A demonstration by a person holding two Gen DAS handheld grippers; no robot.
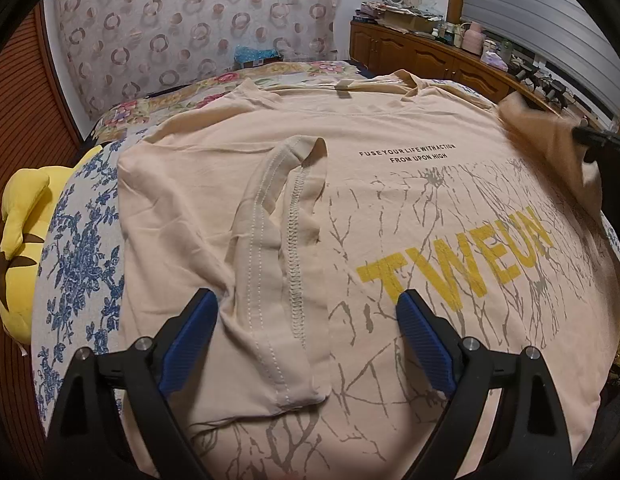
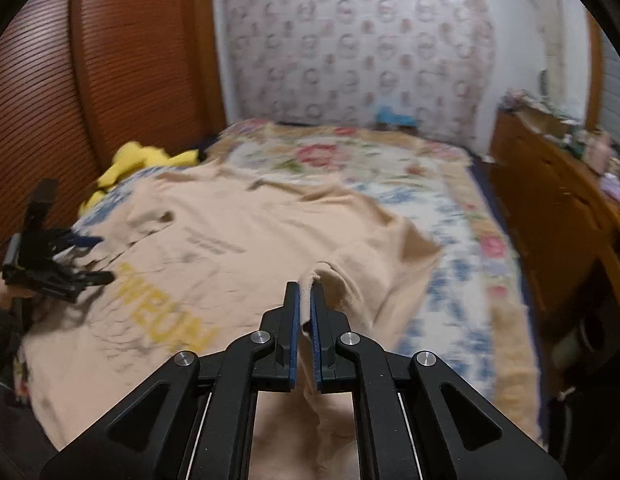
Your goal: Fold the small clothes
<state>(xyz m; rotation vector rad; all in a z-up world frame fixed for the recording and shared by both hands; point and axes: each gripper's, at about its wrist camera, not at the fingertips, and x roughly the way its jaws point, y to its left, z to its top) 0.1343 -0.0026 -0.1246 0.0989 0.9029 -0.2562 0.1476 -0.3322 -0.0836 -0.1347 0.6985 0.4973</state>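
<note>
A beige T-shirt [image 1: 410, 208] lies spread over the flowered bed cover [image 1: 81, 264], its yellow lettering up and its left sleeve [image 1: 281, 264] already folded in across the body. The left gripper [image 1: 305, 312] hangs above that sleeve with its blue-padded fingers [image 1: 189, 340] spread wide, nothing between them. The right gripper [image 2: 305, 300] has its fingers pressed together on the other sleeve's edge [image 2: 330, 280], lifted off the bed; the blur there makes the exact hold a little uncertain. A yellow plush toy [image 1: 19, 236] rests beside the shirt.
</note>
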